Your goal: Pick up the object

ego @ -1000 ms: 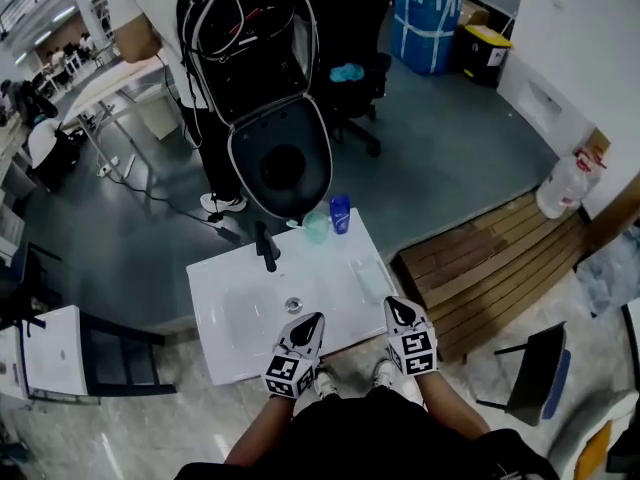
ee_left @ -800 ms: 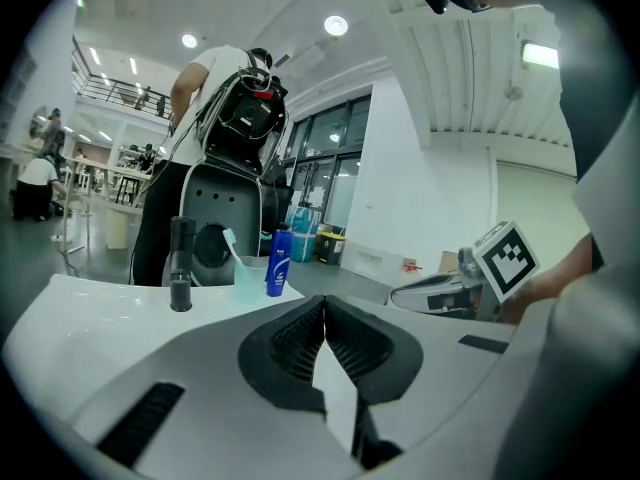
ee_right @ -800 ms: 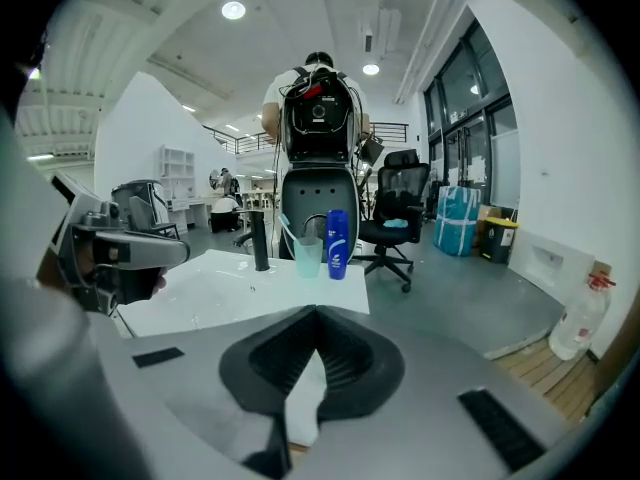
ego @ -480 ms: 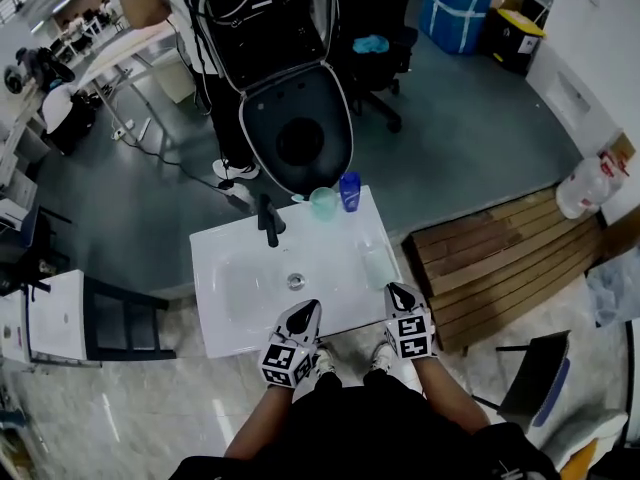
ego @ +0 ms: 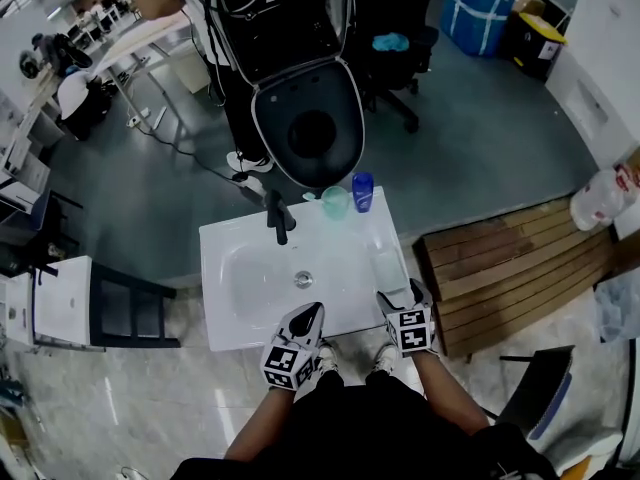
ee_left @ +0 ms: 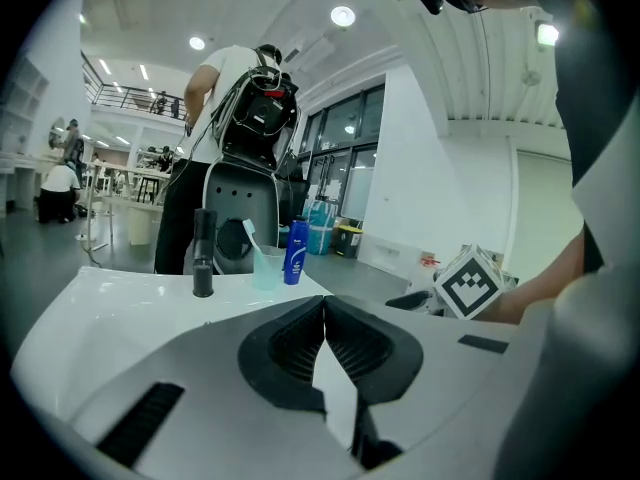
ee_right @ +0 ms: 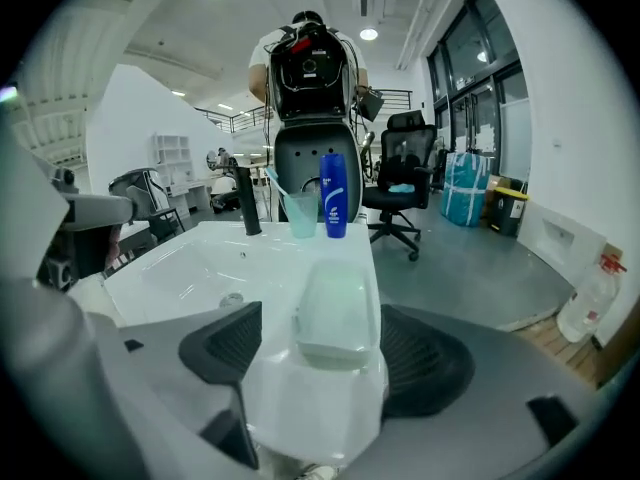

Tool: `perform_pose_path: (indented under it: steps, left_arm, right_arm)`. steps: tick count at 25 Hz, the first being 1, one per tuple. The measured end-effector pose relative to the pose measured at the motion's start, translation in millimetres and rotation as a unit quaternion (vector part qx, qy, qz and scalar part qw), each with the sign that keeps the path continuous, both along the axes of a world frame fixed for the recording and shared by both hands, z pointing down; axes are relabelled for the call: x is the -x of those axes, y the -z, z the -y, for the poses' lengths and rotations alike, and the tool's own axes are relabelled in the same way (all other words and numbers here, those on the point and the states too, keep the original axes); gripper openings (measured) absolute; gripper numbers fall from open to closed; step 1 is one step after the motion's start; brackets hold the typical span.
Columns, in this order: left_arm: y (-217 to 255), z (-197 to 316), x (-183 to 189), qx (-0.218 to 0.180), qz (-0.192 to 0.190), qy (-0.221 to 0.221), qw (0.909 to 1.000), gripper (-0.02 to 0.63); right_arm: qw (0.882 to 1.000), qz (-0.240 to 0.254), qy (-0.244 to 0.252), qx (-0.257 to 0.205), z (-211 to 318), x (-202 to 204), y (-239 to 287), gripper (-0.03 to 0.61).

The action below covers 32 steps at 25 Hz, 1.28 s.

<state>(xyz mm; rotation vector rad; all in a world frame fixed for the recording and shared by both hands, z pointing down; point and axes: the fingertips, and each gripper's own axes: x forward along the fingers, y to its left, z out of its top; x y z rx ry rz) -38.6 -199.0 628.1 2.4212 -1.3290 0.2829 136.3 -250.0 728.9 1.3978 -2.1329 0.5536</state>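
A pale green soap box (ego: 388,269) lies on the right rim of the white sink (ego: 225,298). My right gripper (ego: 400,293) sits at the sink's front right corner, its jaws opening. In the right gripper view the near end of the soap box (ee_right: 338,313) lies between the spread jaws of this gripper (ee_right: 325,348), and the pads do not touch it. My left gripper (ego: 313,313) hangs over the front edge near the drain (ego: 304,279). In its own view the left gripper (ee_left: 324,313) is shut with nothing held.
At the sink's back edge stand a black faucet (ego: 277,216), a green cup (ego: 335,202) with a toothbrush and a blue bottle (ego: 363,192). Behind it are a black open case (ego: 312,128), a person and an office chair (ego: 395,58). A wooden pallet (ego: 510,258) lies to the right.
The right gripper's jaws have gone from shut to spread apart at the near end of the soap box. The left gripper stays shut at the front edge. The head view has shifted slightly.
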Motion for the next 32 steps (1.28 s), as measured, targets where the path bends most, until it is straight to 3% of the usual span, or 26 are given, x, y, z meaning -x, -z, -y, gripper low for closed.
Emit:
perform_pose_path:
  steps: [6, 16, 32]
  left_arm:
    - [-5, -2, 5, 0.004, 0.007, 0.010, 0.9999, 0.020]
    - [-10, -1, 23, 0.011, 0.007, 0.033, 0.9994, 0.021]
    - [-4, 6, 15, 0.001, 0.008, 0.026, 0.9996, 0.021]
  right_arm:
    - [0.999, -0.018, -0.002, 0.036, 18, 2, -40, 0.393]
    - [0.997, -0.033, -0.007, 0.070, 32, 8, -56, 0.405]
    - [0.998, -0.029, -0.008, 0.050, 37, 0, -52, 0.399]
